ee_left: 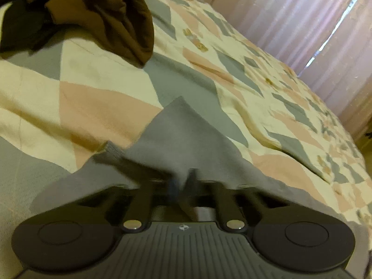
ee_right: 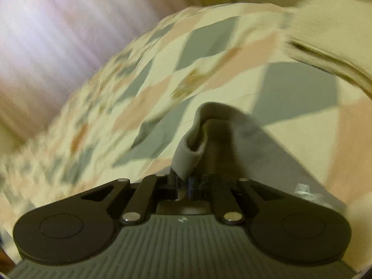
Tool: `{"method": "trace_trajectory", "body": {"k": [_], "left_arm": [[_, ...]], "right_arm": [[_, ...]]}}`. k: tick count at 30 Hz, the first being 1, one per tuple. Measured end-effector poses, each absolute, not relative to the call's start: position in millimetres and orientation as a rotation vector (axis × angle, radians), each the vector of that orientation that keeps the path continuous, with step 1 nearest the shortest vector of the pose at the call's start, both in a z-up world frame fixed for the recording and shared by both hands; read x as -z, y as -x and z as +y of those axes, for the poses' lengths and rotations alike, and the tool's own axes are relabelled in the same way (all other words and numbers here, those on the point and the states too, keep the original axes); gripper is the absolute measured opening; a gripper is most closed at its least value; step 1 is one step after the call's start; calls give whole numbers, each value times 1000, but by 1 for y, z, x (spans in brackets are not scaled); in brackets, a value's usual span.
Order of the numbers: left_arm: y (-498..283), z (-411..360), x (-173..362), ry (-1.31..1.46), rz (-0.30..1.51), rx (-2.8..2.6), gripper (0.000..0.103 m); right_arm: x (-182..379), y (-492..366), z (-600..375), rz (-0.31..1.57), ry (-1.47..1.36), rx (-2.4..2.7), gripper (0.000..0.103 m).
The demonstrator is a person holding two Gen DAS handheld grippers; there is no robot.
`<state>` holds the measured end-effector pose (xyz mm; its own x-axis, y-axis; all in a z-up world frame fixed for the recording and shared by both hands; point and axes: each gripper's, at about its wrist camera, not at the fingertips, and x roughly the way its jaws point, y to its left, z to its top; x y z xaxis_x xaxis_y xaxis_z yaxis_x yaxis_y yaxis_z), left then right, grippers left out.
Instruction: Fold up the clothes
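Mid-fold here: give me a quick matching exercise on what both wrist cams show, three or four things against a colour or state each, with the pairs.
Things:
1. grey garment
2. brown garment
3. curtain
4. cream garment

Descriptions:
A. pink, hanging beyond the bed
B. pinched by both the left gripper and the right gripper
C. crumpled heap on the quilt, dark
D. pale, lying at the right wrist view's upper right

Pairs: 1-B, 2-C, 3-A, 4-D

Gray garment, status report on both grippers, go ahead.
Left gripper shut on gray garment. Right gripper shut on its other edge. Brown clothes heaped ahead on the quilt, apart.
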<state>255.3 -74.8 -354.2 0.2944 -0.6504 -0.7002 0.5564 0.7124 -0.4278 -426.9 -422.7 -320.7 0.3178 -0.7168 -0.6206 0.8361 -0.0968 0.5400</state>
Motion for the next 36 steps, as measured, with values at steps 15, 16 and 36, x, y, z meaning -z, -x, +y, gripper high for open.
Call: {"method": "trace_trajectory", "body": {"k": [15, 16, 36], "left_arm": [[-251, -75, 361, 162, 1025, 845, 17], [-252, -75, 361, 167, 1025, 846, 5], [-226, -39, 268, 87, 701, 939, 1]], "right_arm": [[379, 507, -393, -73, -1287, 1278, 23], [377, 506, -394, -53, -1275, 1285, 12], [298, 510, -386, -9, -1069, 1234, 4]]}}
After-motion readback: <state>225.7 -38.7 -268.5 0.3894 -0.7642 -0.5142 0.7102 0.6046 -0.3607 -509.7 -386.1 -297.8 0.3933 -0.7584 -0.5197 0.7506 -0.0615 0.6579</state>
